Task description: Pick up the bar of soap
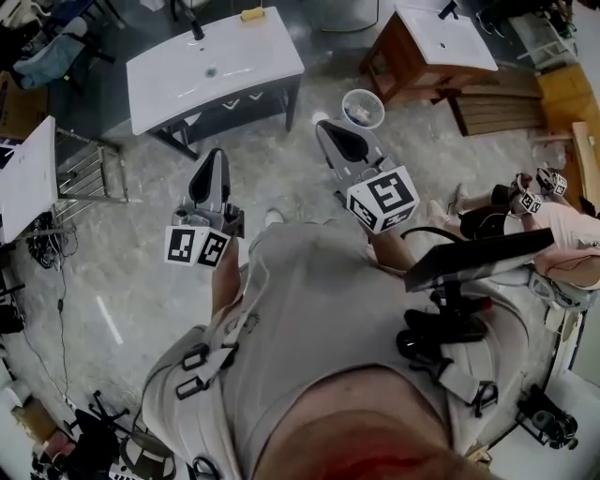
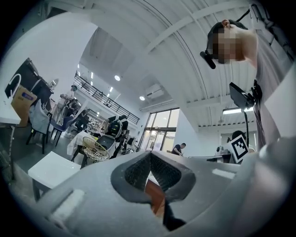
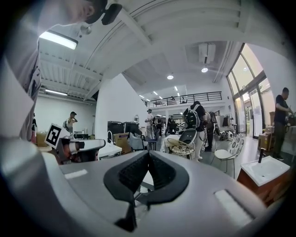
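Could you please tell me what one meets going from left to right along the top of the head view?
Black tap → yellow bar of soap → round white basket → wooden cabinet with a white basin → stacked wooden boards.

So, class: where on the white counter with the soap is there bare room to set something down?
Free: the counter between drain and right edge, in front of the soap; also its front strip. Crowded: the back edge, by tap and soap.
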